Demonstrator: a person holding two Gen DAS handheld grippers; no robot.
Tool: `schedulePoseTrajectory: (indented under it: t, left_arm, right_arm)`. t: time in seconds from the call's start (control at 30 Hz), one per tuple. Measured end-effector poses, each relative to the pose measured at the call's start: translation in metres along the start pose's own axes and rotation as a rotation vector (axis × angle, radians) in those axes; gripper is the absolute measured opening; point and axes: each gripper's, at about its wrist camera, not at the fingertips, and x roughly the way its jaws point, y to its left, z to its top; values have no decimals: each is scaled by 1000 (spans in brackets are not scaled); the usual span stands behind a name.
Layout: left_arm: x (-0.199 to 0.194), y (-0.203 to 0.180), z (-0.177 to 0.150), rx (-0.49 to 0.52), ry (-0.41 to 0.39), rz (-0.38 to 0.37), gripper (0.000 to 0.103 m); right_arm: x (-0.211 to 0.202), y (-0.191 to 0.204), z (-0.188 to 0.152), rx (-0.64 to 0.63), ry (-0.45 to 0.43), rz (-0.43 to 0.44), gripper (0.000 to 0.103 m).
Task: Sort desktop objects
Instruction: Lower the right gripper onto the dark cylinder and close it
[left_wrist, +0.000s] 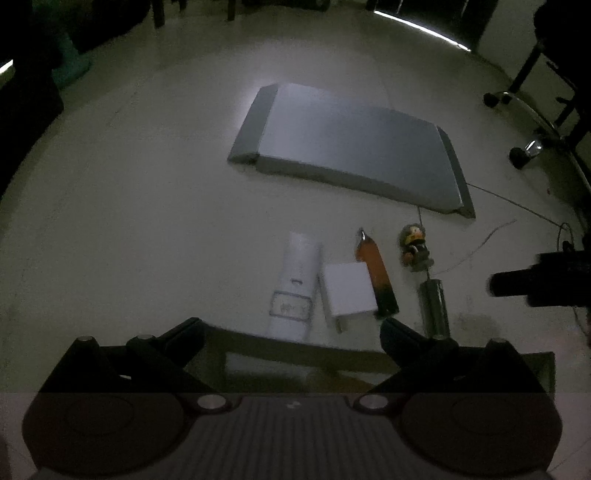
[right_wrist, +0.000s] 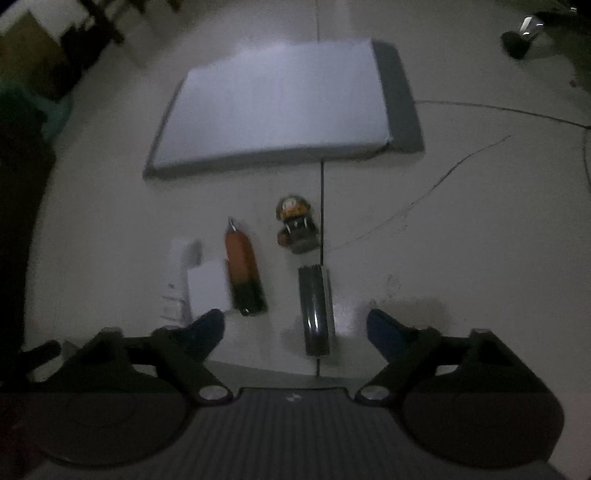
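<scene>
On a dim pale floor lie a white tube (left_wrist: 295, 280), a white charger (left_wrist: 349, 291), an orange-and-black tag (left_wrist: 376, 273), a small figurine (left_wrist: 415, 249) and a dark metal cylinder (left_wrist: 434, 306). Behind them rests a flat grey box (left_wrist: 351, 147). My left gripper (left_wrist: 291, 332) hovers open above the near end of the tube and charger. My right gripper (right_wrist: 295, 325) is open, pointing down over the cylinder (right_wrist: 314, 310), which lies between its fingers untouched. The tag (right_wrist: 243, 273), figurine (right_wrist: 295, 225), charger (right_wrist: 207, 291) and box (right_wrist: 273, 107) lie beyond.
Chair legs with black casters (left_wrist: 521, 155) stand at the far right, one caster (right_wrist: 515, 40) also in the right wrist view. A thin cable (left_wrist: 517, 206) runs across the floor to the right. A dark blurred device (left_wrist: 535, 280) sits at the right edge. Dark furniture lines the left.
</scene>
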Motion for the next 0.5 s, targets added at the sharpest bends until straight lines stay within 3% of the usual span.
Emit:
schedulePoseTrajectory:
  t: [0.07,0.23,0.4,0.5]
  left_arm:
    - [4,-2,-2,10,18,-1,103]
    - [6,-7,12,73,9,23,103]
    - [12,-10,40,89,21,48,103]
    - [18,-17,52,122,42,49,103]
  right_arm:
    - [14,5,6,-55,36,-18,74]
    - [46,21,13,-204,111,-69,67]
    - [75,29,7,-256,158,-64,56]
    - [79,22,5,-222,150,-53,50]
